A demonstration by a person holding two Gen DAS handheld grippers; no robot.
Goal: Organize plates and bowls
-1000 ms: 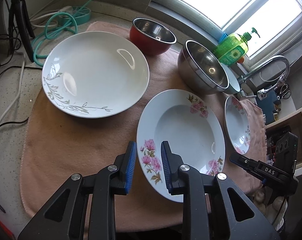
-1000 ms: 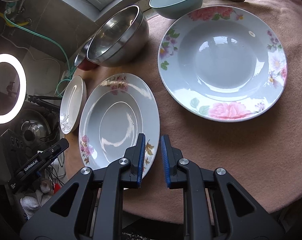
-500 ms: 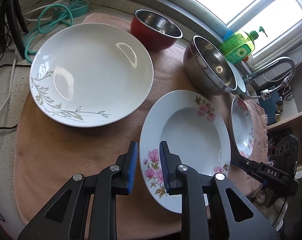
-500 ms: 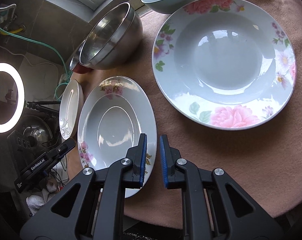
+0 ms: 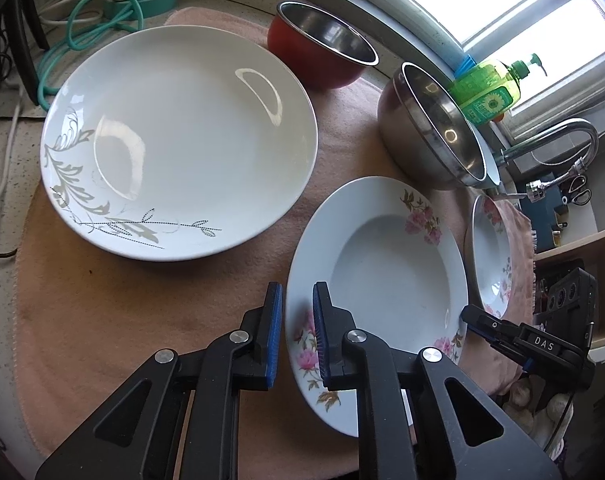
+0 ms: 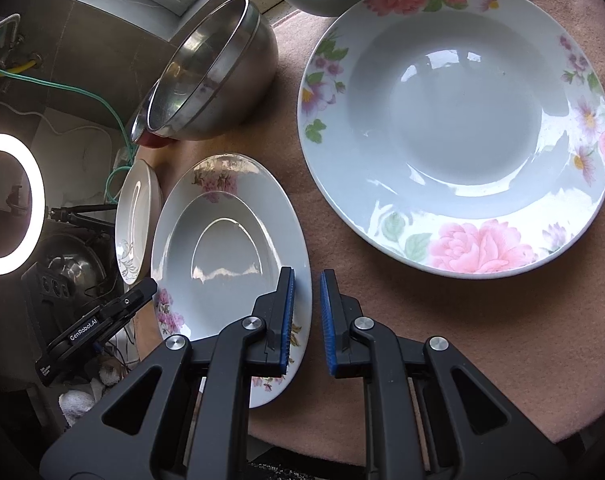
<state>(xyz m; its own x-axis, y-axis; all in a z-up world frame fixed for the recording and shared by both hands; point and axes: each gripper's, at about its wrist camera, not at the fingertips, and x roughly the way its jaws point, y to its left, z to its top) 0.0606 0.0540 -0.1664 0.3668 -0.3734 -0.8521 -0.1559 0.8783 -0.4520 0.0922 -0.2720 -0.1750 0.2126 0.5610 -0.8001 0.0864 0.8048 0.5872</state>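
Both tools work the same small floral plate (image 5: 382,280), which sits on the pink towel (image 5: 102,320) between the big white plate (image 5: 182,140) and the large rose plate (image 6: 454,128). The left tool (image 5: 297,336) is closing, the plate's rim between its blue pads. The right tool (image 6: 306,320) straddles the opposite rim, jaws nearly together. My read: a two-sided lift, ready for stacking. Steel bowls (image 5: 434,128) wait nested behind.
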